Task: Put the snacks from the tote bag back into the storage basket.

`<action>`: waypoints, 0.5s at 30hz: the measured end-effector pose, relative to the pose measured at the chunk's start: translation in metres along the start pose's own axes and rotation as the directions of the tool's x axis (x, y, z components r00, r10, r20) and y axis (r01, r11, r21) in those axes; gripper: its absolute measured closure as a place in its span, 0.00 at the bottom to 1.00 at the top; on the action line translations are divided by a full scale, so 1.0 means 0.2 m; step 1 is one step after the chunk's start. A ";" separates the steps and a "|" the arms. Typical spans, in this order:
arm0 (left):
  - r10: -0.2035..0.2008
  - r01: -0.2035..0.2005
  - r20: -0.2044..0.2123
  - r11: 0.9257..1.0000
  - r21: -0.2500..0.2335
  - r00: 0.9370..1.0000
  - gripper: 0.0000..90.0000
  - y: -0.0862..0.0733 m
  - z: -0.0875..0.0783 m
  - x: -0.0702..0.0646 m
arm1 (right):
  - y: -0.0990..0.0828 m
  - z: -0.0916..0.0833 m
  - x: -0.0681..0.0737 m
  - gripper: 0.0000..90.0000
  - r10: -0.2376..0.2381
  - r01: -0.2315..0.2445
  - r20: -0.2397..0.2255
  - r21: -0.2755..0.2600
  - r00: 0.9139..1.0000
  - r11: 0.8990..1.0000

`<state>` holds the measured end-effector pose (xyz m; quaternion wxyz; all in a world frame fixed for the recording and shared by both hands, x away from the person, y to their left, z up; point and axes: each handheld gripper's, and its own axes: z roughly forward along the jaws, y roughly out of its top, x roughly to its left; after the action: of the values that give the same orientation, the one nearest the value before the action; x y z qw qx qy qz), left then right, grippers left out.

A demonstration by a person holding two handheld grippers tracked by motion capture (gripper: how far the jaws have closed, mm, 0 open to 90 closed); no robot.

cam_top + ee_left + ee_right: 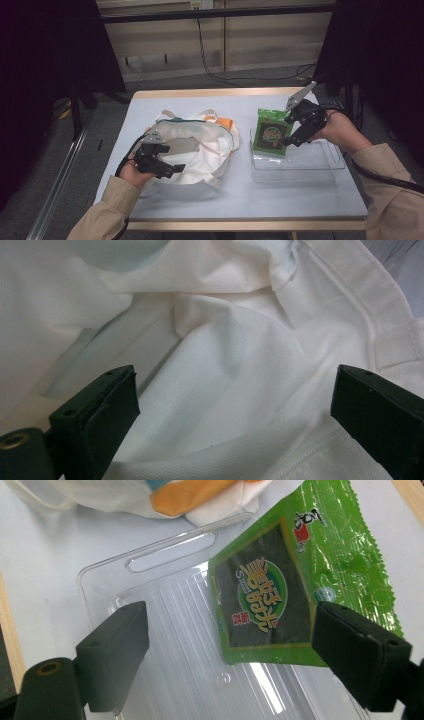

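My right tongs gape over the seaweed snack packet; left tongs gape over the tote bag. Glossy foil may slip from the pinch.

Green snack packet leaning in clear tray, white bag beside

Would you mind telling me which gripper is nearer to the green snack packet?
Right. The right gripper hovers open at the green snack packet in the clear tray; the left gripper is across the table over the white bag.
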<state>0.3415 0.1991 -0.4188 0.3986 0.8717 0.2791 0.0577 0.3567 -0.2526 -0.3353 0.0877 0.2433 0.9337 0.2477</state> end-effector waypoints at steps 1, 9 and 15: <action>0.000 0.000 0.000 1.000 0.000 1.000 0.06 0.00 0.00 0.00 | 0.00 0.00 0.00 0.16 -0.005 0.005 -0.001 -0.006 1.000 1.000; -0.003 0.003 0.001 1.000 0.000 1.000 0.06 0.00 0.00 0.00 | -0.02 0.00 0.05 0.16 -0.005 0.005 -0.023 -0.021 1.000 1.000; -0.001 0.001 0.004 1.000 0.002 1.000 0.06 0.00 0.00 0.00 | -0.02 0.01 0.08 0.16 -0.015 0.014 -0.036 -0.029 0.999 0.999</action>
<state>0.3410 0.1985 -0.4187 0.3982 0.8721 0.2789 0.0556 0.3424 -0.2475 -0.3396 0.0759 0.2305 0.9333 0.2648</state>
